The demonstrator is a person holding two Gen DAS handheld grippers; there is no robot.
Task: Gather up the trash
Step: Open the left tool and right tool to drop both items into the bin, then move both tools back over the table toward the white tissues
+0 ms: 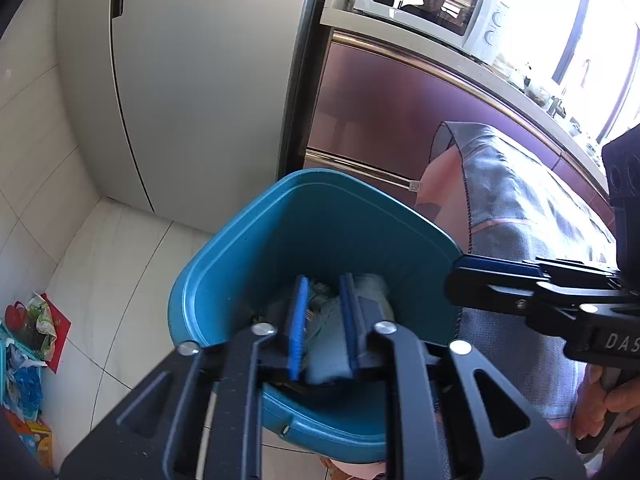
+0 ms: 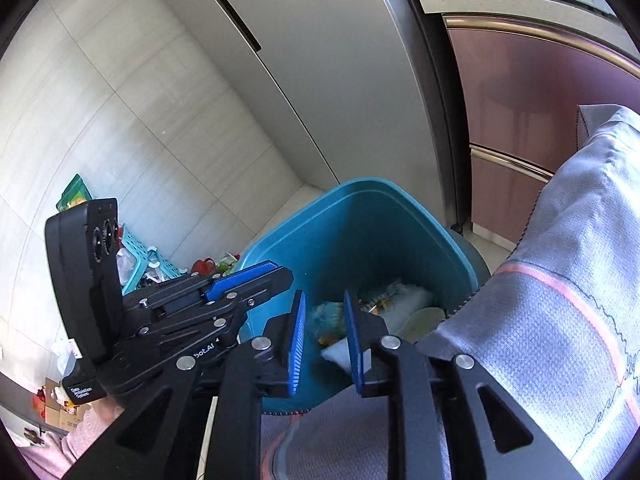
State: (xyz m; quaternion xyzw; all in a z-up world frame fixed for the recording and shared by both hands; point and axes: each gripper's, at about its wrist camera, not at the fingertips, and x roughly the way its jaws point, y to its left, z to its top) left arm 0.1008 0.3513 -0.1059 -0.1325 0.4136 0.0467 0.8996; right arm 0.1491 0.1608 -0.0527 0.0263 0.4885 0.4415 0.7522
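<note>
Grey towel (image 2: 552, 280) draped beside teal bin (image 2: 360, 224)

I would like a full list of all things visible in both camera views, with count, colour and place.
bin: one, teal, on the floor under both grippers
trash: several mixed pieces, inside the bin
cloth: one, grey with pink stripe, draped beside the bin
refrigerator: one, pale grey, behind the bin
microwave: one, white, on the counter
basket: one, light blue, on the floor at left, clutter around it
left gripper: black, blue pads, open, nothing between
right gripper: black, blue pads, open, nothing between
</note>
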